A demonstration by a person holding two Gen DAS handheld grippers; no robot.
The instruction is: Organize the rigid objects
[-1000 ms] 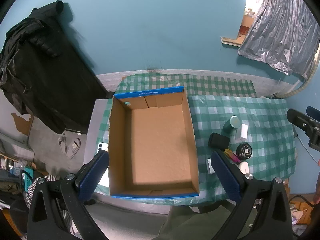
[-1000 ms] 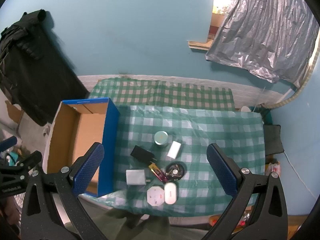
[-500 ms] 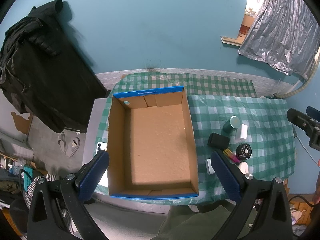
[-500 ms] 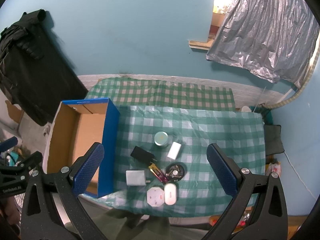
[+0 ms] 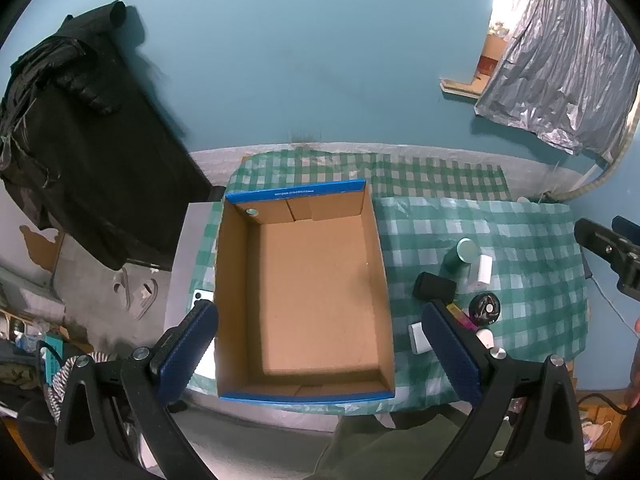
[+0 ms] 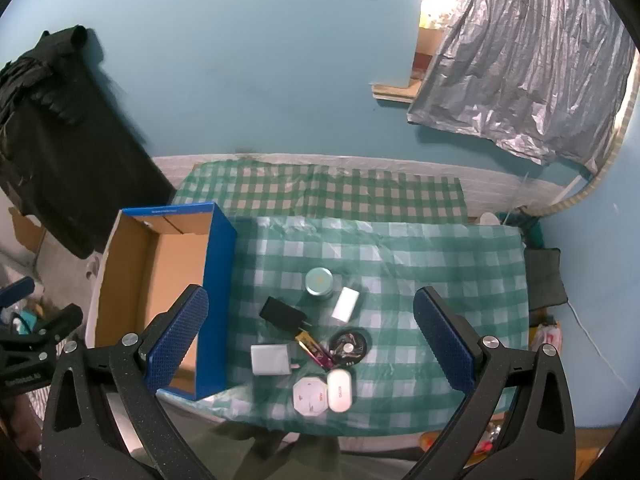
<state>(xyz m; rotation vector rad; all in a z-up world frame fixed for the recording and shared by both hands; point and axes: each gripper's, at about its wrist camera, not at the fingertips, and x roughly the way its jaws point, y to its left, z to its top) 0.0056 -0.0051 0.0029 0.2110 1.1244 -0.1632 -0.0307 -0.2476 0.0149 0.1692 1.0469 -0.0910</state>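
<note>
- Left tool (image 5: pixel 320 344) released, blue pads spread wide, holding nothing, hanging high above the open cardboard box (image 5: pixel 308 288).
- Right tool (image 6: pixel 310 334) likewise released and bare, poised high over the cluster of small items on the bench (image 6: pixel 460 272).
- Nothing in the box yet; every item out on the green checked cloth, just right of the box's blue wall.
- Cluster packed tight: black charger (image 6: pixel 282 314), white charger (image 6: pixel 271 359), round tin (image 6: pixel 319 281), white block (image 6: pixel 346 304), black disc (image 6: pixel 349 346), pink-and-yellow stick (image 6: pixel 314 350), octagonal white case (image 6: pixel 309 396), white oval case (image 6: pixel 340 391).
- Risk of catching two at once: octagonal case and oval case touching, stick wedged between white charger and disc.
- Risk of a neighbour getting knocked aside on descent, pads being wide and gaps narrow.
- Risk of rolling: tin upright now, likely to tip and roll if nudged at the rim.
- Risk of slipping: smooth rounded oval case likely to squirt out of a pinch taken off-centre.
- Risk of dragging: clear plastic sheet over the cloth wrinkled, apt to snag a pad and pull the whole group along.
- Risk of a fall: octagonal case and oval case near the front edge of the bench, a push toward the edge enough to send them off.
- Risk of clipping the box wall when carrying across too low, box standing proud of the cloth.
- Risk of the two tools meeting over the box, left one parked right above it.
</note>
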